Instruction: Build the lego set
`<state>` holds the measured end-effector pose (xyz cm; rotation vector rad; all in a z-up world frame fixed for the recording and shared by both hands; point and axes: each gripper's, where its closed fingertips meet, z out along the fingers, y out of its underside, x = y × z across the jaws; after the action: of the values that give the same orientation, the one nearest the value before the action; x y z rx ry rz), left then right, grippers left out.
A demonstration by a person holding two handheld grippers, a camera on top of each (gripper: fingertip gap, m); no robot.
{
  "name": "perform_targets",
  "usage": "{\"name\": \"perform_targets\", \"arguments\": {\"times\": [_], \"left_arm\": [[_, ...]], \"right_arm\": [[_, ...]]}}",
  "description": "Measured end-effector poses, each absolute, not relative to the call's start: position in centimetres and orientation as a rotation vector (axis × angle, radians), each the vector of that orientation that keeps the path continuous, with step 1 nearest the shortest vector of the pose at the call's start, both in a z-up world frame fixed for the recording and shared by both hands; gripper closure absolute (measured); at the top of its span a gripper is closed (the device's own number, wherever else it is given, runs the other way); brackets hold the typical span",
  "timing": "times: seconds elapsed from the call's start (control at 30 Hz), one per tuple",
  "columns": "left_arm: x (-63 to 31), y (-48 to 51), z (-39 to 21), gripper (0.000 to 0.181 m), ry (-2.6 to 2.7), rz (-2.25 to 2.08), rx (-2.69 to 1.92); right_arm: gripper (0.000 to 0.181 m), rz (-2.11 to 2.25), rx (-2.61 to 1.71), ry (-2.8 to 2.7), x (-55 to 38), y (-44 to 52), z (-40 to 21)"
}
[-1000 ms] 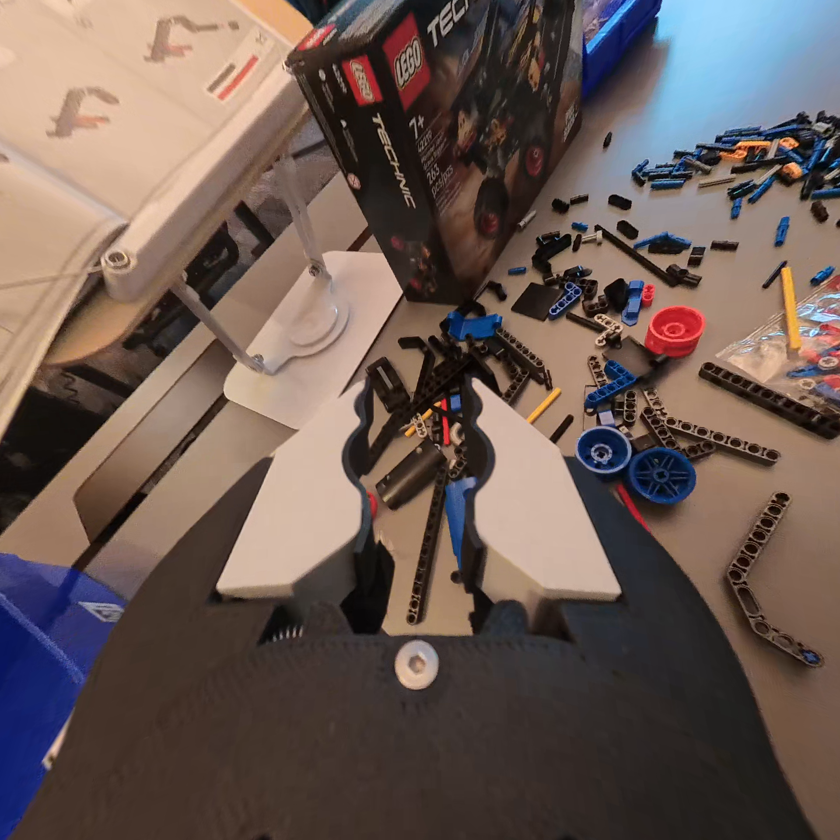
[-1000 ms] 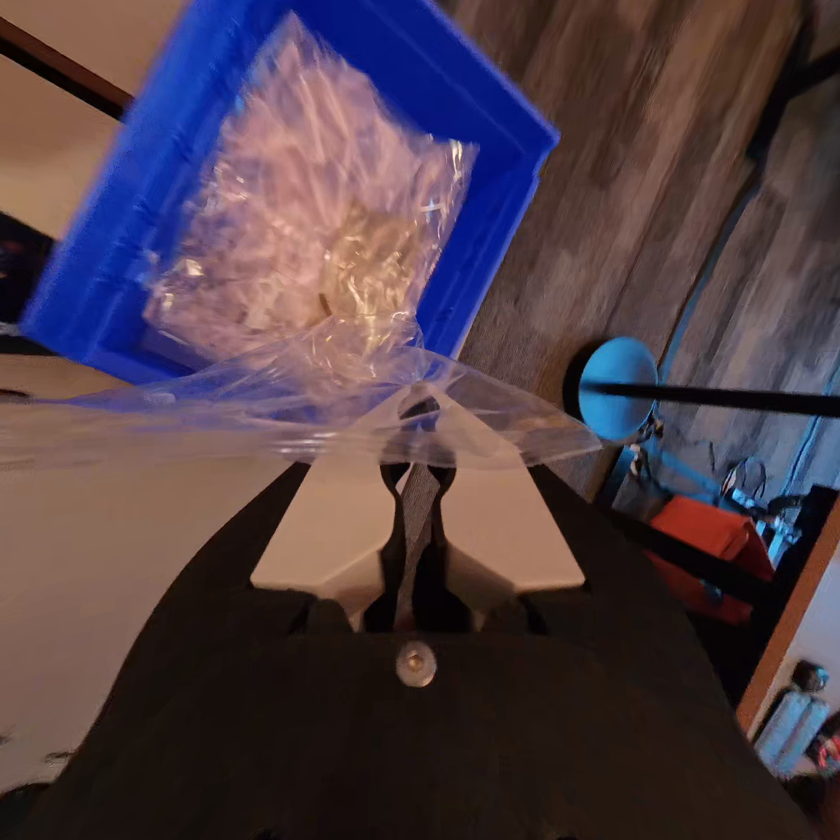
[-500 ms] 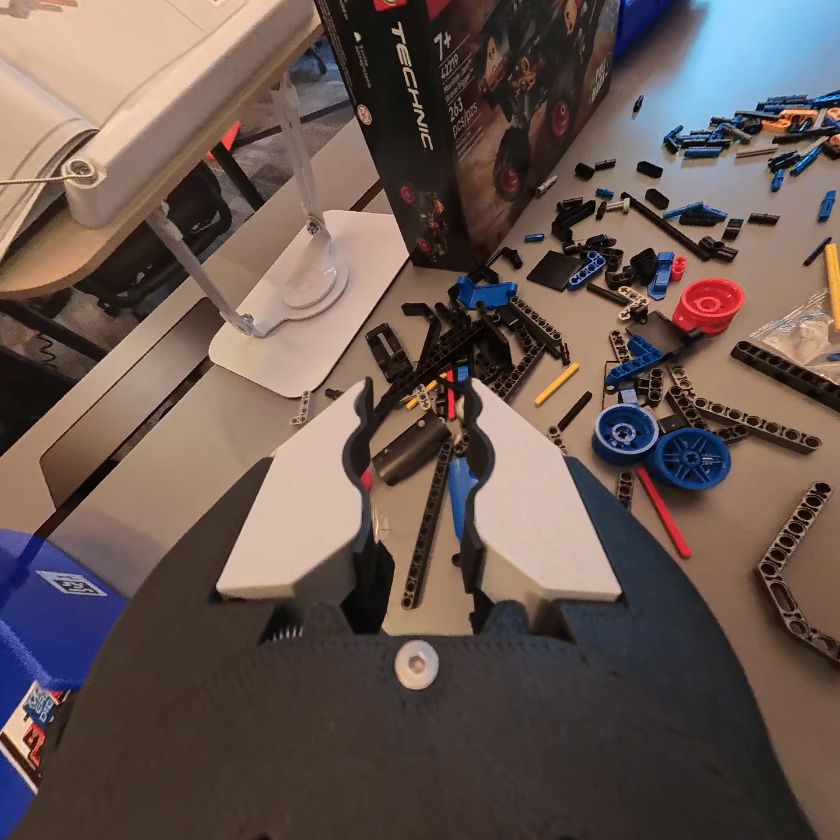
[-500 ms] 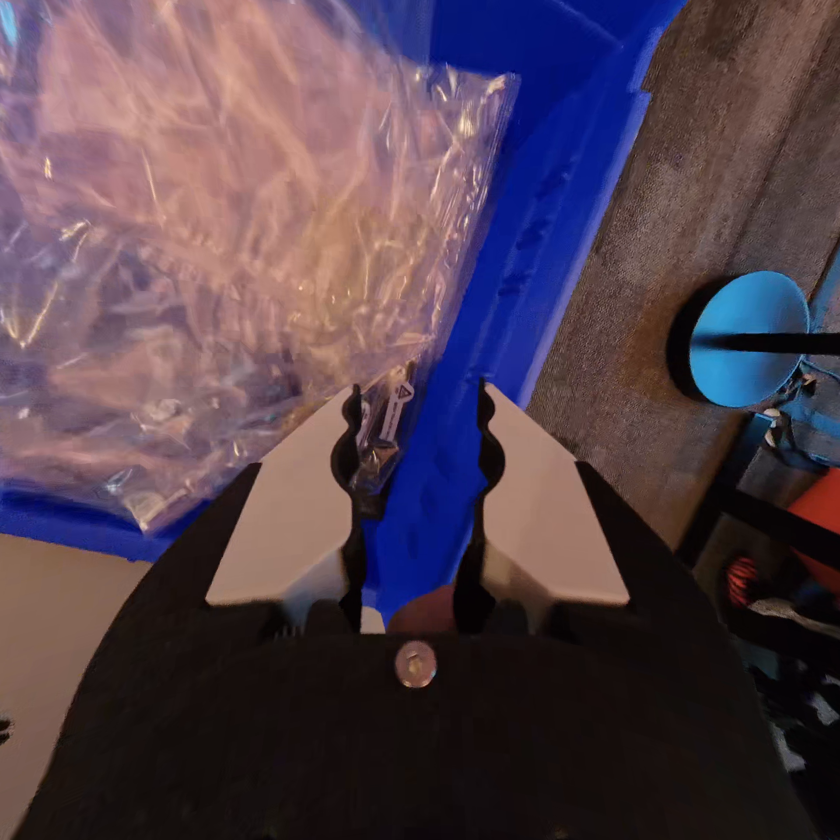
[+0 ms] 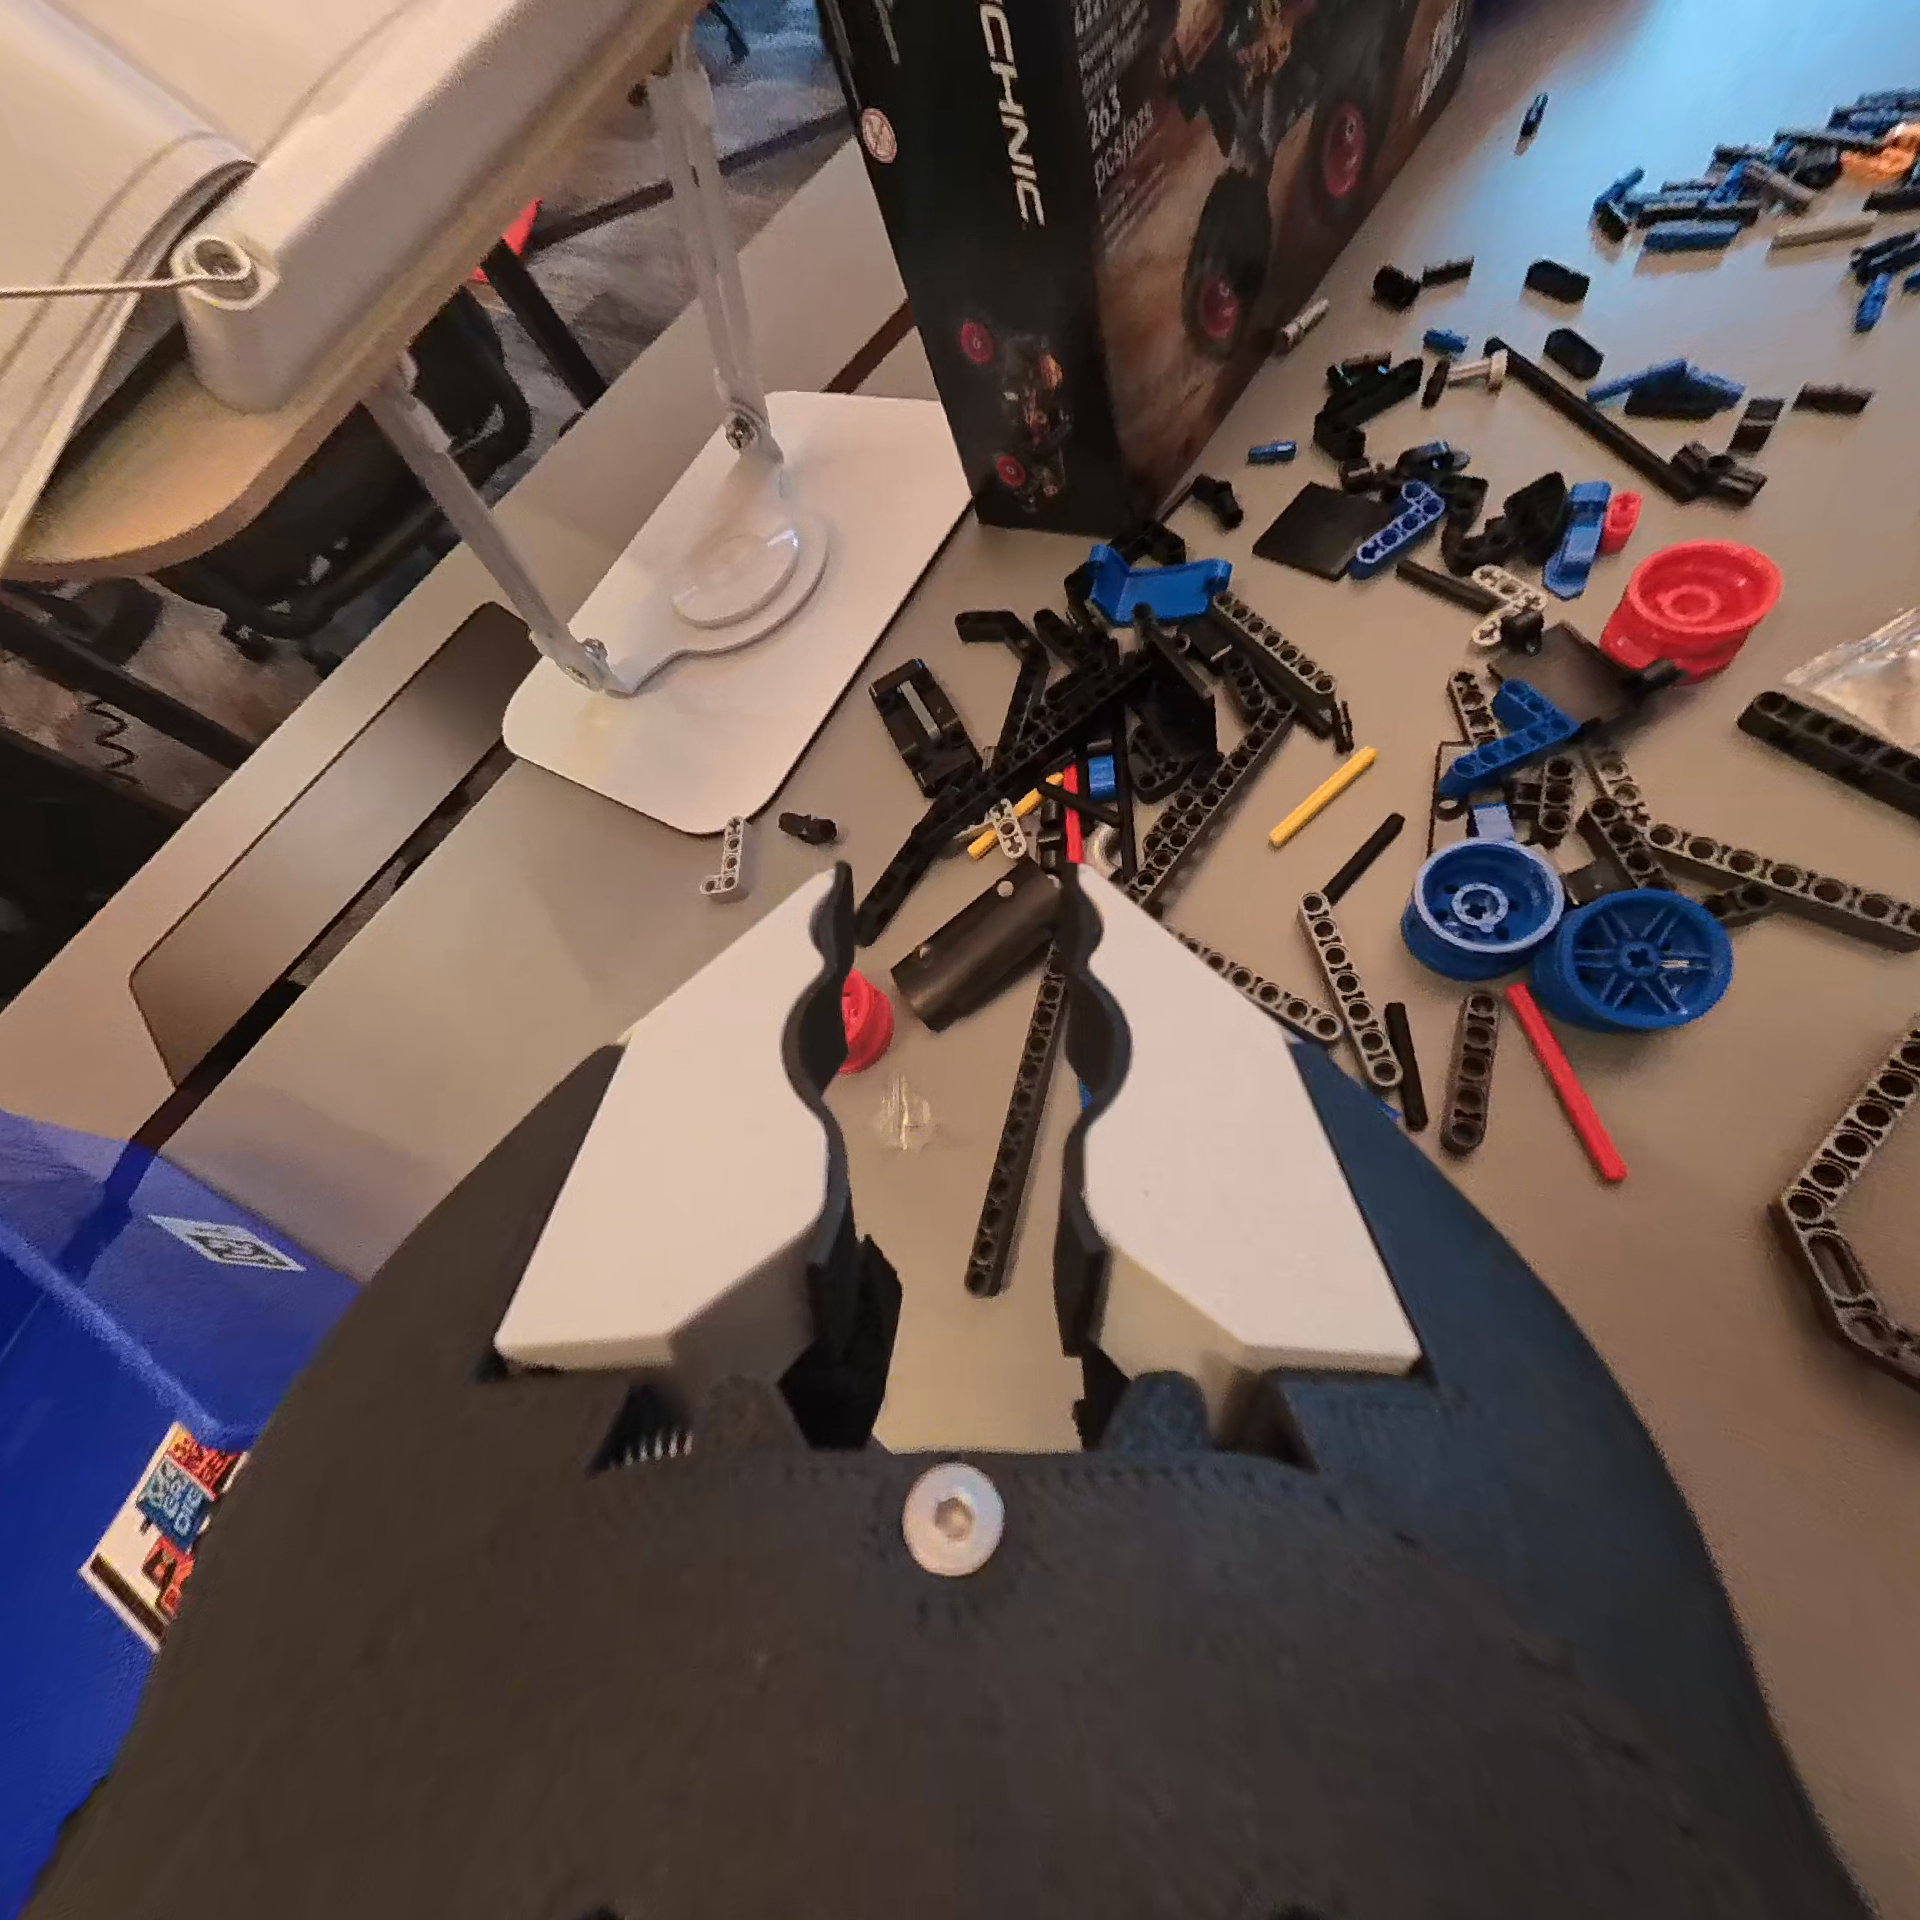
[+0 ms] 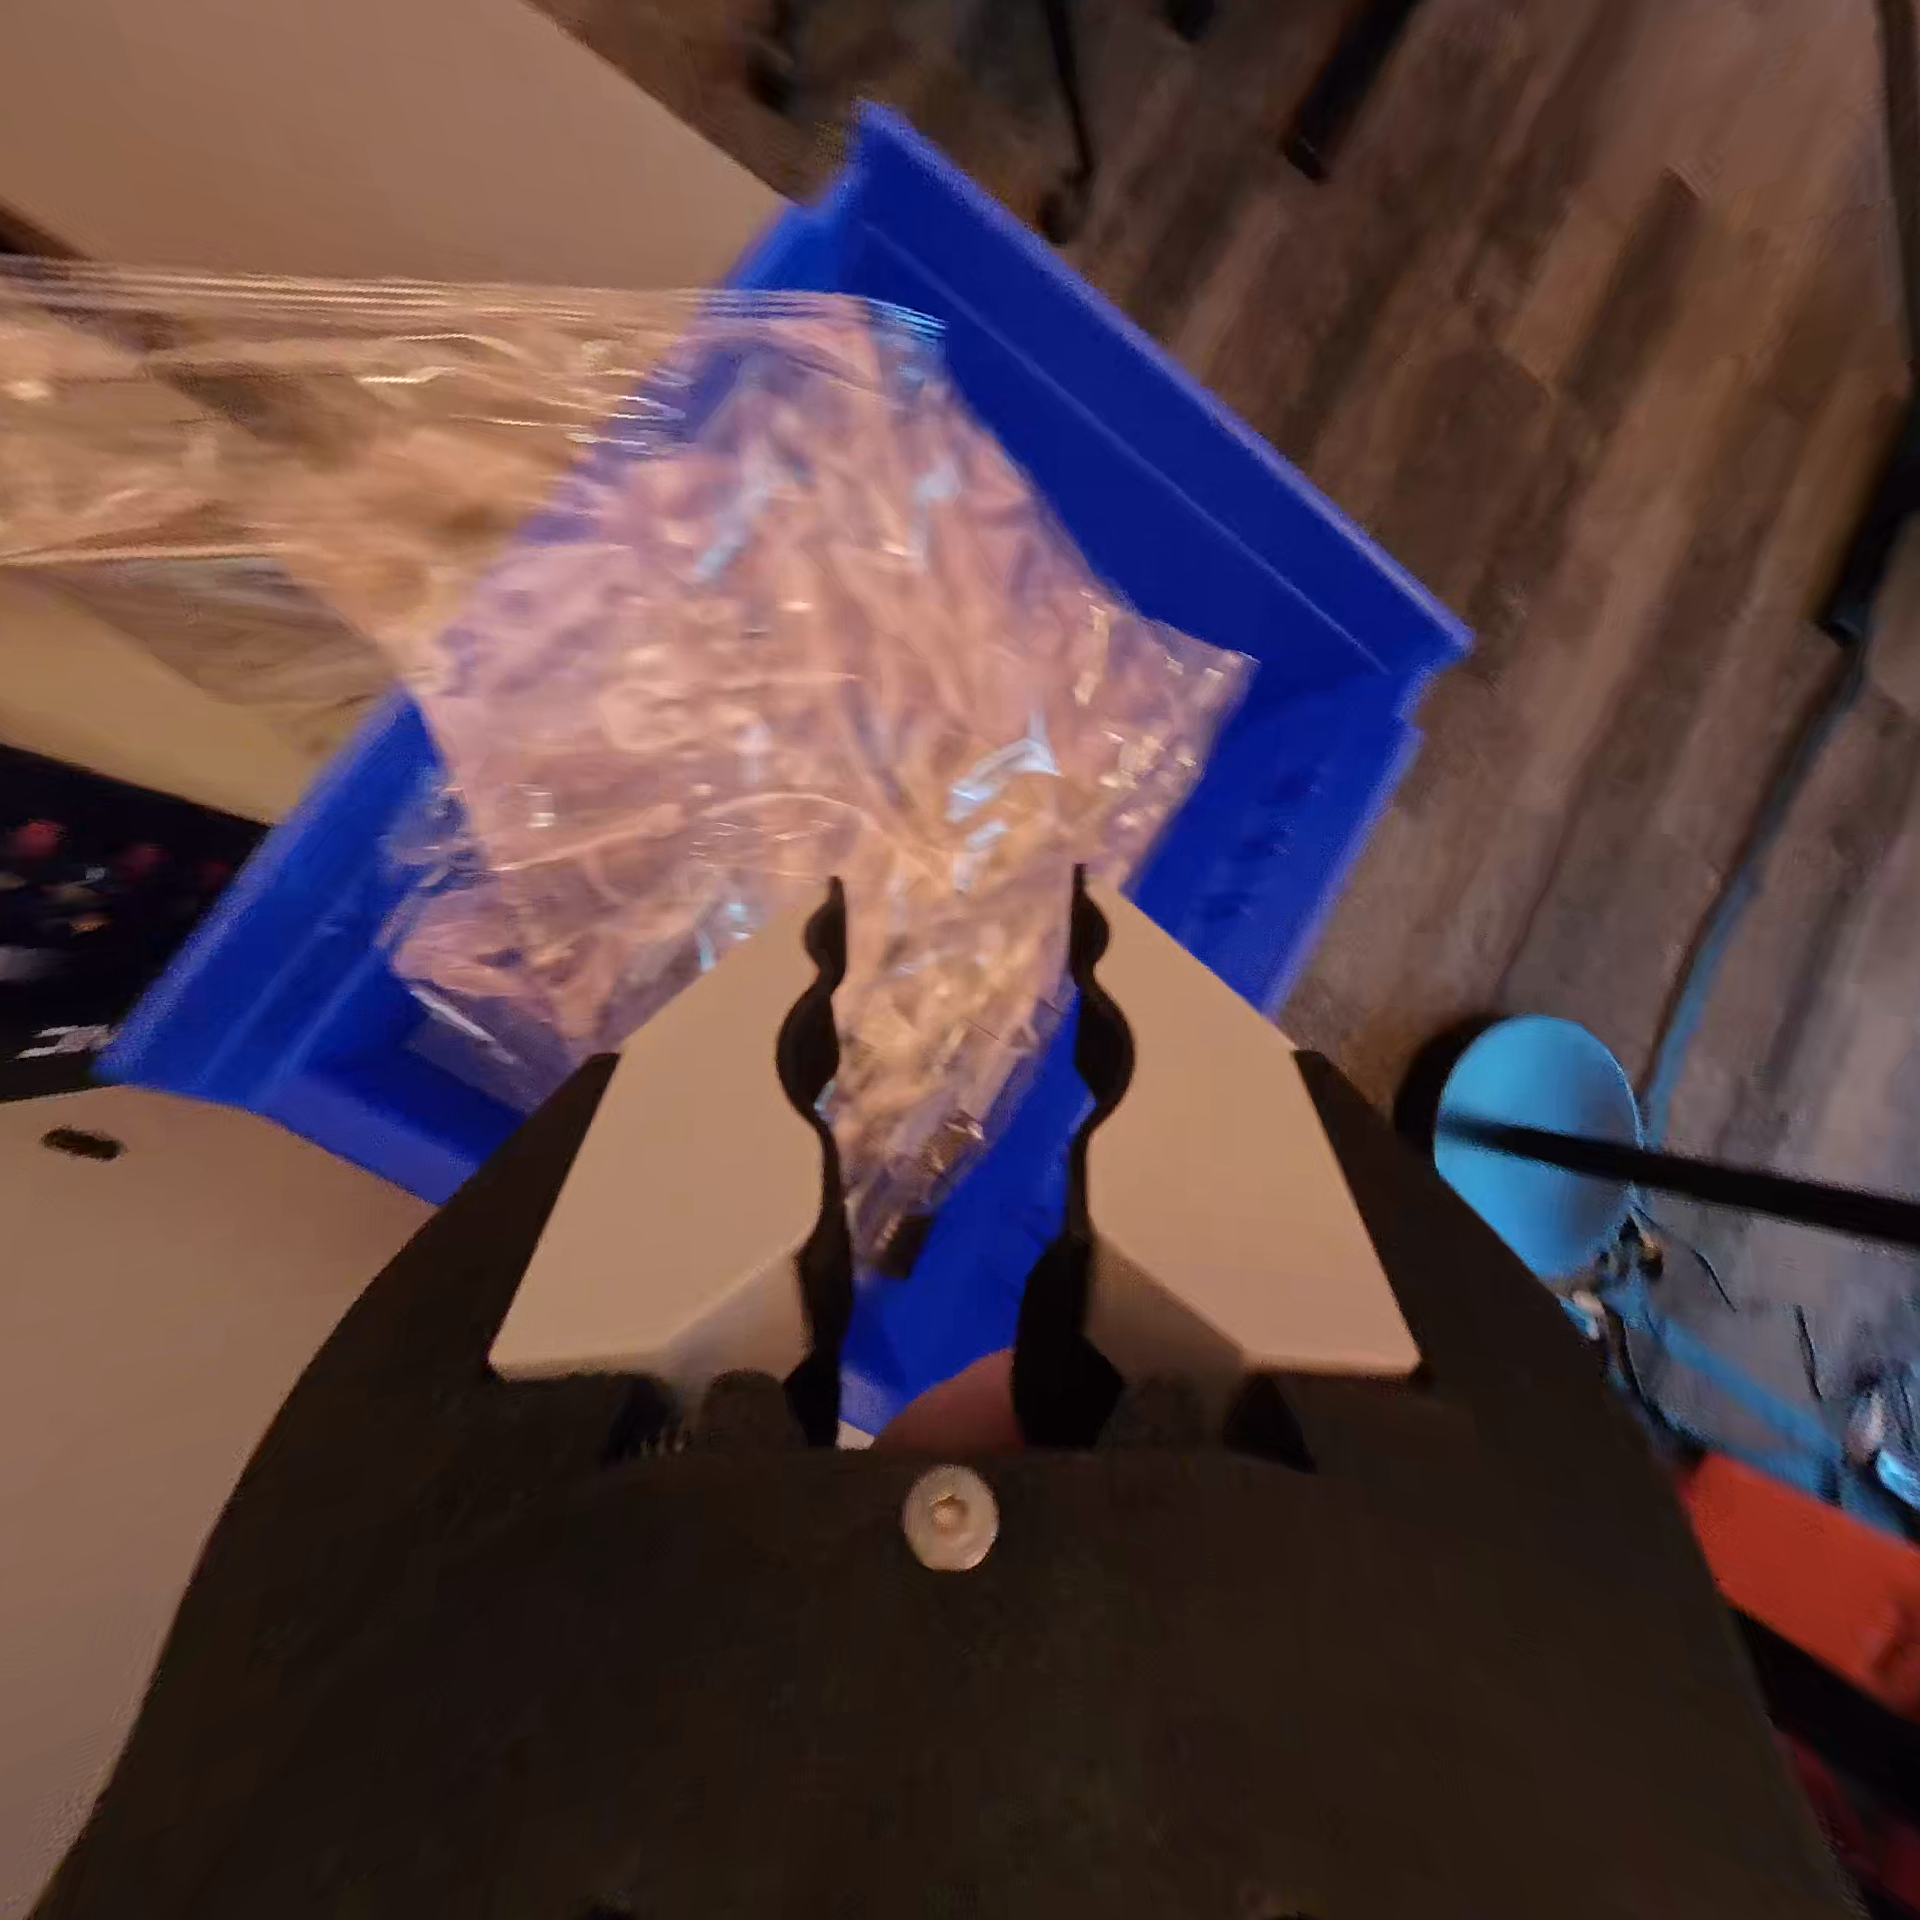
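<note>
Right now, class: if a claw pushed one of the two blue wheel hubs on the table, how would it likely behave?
The blue wheel hubs lie flat, so a push would probably slide one, not roll it. Tipped onto its round rim, it would likely roll. They look like rigid plastic, probably light, and a push could scatter the black beams beside them.

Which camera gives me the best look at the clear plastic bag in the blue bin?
The right wrist view: the clear plastic bag lies in the blue bin, just beyond the open right gripper. The left wrist view doesn't show that bag.
</note>
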<state>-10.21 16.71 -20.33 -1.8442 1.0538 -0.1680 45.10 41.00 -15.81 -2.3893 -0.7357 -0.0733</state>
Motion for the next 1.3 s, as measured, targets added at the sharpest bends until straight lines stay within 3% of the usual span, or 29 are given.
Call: {"name": "perform_targets", "arguments": {"times": [0.07, 0.17, 0.53, 0.7, 1.07, 1.3], "left_arm": [[-9.7, 16.6, -20.6, 0.145, 1.093, -0.172, -1.847], [-8.5, 16.9, -21.3, 0.150, 1.184, -0.173, -1.844], [-5.1, 23.0, -27.8, 0.158, 1.744, 0.037, -1.919], [-5.1, 23.5, -29.0, 0.176, 1.846, 0.030, -1.934], [-8.8, 22.1, -22.4, 0.176, 1.634, -0.011, -1.936], [-12.0, 17.1, -25.1, 0.176, 1.541, 0.008, -2.053]], "right_arm": [[0.153, -0.030, -2.462, -0.742, 44.5, 40.7, -18.0], [0.135, -0.030, -2.485, -0.589, 45.4, 41.0, -18.9], [0.136, -0.134, -2.068, -0.478, 41.9, 34.7, -6.3], [0.138, -0.174, -1.964, -0.581, 38.1, 30.4, -3.8], [0.142, -0.140, -1.874, -0.768, 31.4, 23.9, -3.3], [0.145, 0.002, -1.859, -1.005, 22.9, 19.9, -7.7]]}}
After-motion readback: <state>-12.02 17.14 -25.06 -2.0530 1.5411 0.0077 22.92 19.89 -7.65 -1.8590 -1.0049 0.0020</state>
